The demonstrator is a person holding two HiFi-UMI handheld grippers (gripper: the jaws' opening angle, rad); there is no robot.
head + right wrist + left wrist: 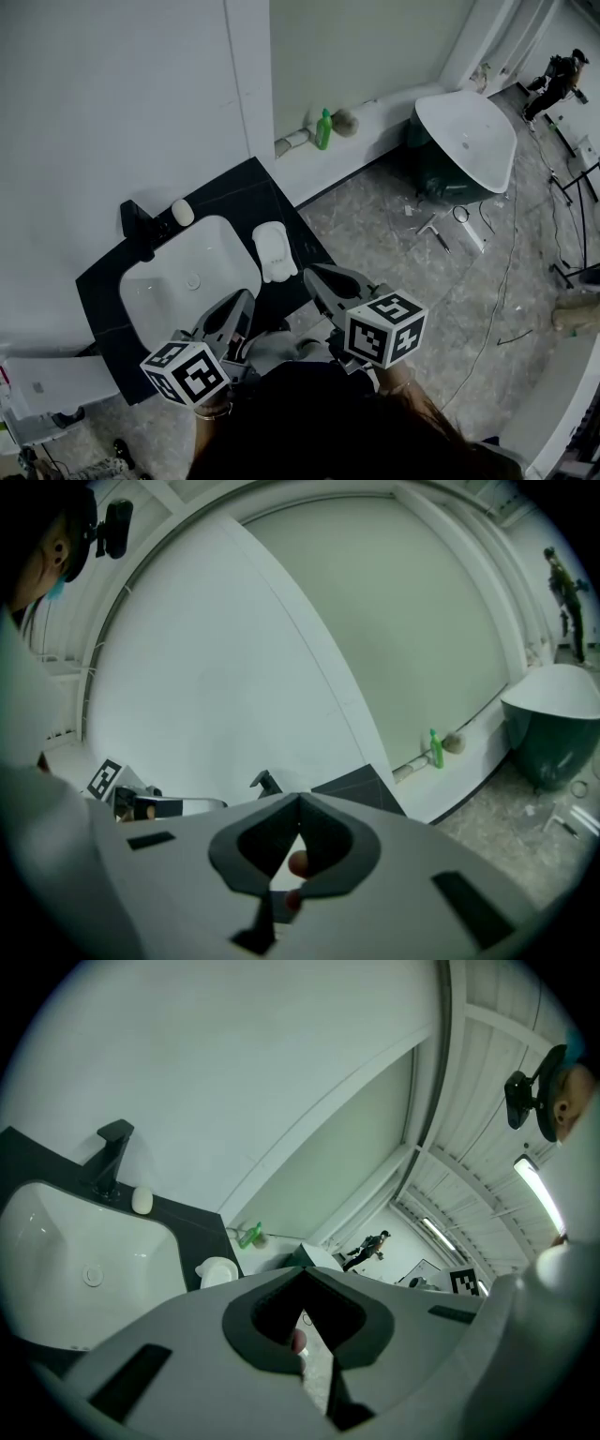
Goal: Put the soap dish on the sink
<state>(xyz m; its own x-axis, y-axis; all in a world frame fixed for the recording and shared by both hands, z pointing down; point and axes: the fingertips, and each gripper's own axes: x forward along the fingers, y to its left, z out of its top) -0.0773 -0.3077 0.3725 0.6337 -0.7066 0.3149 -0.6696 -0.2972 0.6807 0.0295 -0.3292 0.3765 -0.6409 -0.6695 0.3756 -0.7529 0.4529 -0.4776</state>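
Observation:
The white soap dish (273, 251) lies on the black counter (112, 281), just right of the white sink basin (220, 248). It also shows in the left gripper view as the soap dish (217, 1270) beside the basin (56, 1241). My left gripper (246, 300) hangs over the basin's near right corner, jaws shut and empty. My right gripper (310, 275) sits just right of the dish, apart from it, also shut with nothing in it. In their own views, the left gripper (302, 1272) and right gripper (299, 799) show pads closed together.
A black faucet (141, 225) and a bar of soap (183, 212) stand behind the basin. A green bottle (323, 129) rests on the ledge by the wall. A white bathtub (473, 141), loose cables and a distant person (553, 80) are on the floor at right.

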